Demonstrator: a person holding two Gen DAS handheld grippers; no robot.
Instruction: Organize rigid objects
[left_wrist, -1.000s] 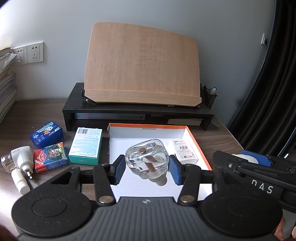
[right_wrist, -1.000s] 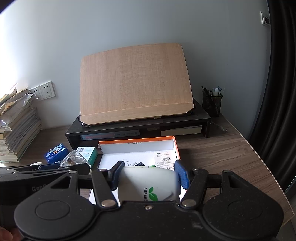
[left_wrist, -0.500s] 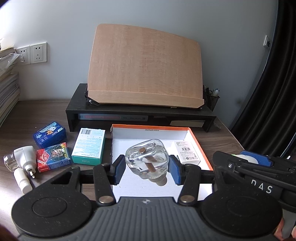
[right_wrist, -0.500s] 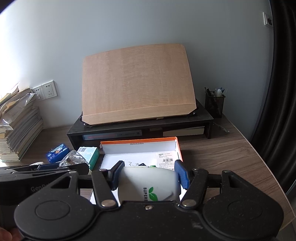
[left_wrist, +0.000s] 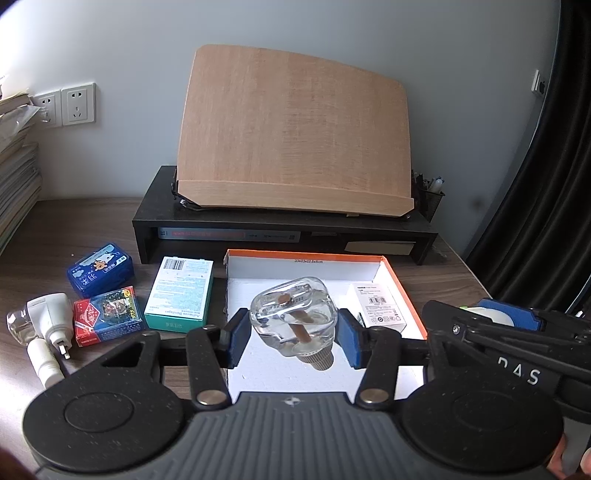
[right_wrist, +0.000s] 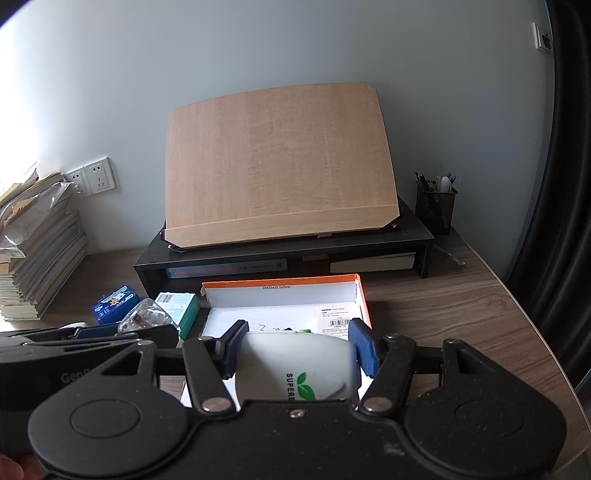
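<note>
My left gripper (left_wrist: 292, 339) is shut on a clear glass bottle (left_wrist: 291, 317) with a brown wick inside, tilted with its ribbed neck down. It hangs over the white floor of the orange-rimmed box (left_wrist: 400, 284). A small white labelled carton (left_wrist: 380, 308) lies in the box's right part. My right gripper (right_wrist: 298, 347) is shut on a white bottle (right_wrist: 295, 369) with a green leaf logo, just in front of the same box (right_wrist: 364, 302). The two grippers are side by side, the left one (right_wrist: 110, 332) showing at the right wrist view's left edge.
On the desk left of the box lie a teal carton (left_wrist: 181, 295), a blue tin (left_wrist: 99, 269), a red card pack (left_wrist: 107, 319) and a white plug-in device (left_wrist: 48, 325). Behind stand a black riser (left_wrist: 284, 221) with a wooden board (left_wrist: 295, 129), a pen holder (right_wrist: 436, 206) and stacked books (right_wrist: 40, 251).
</note>
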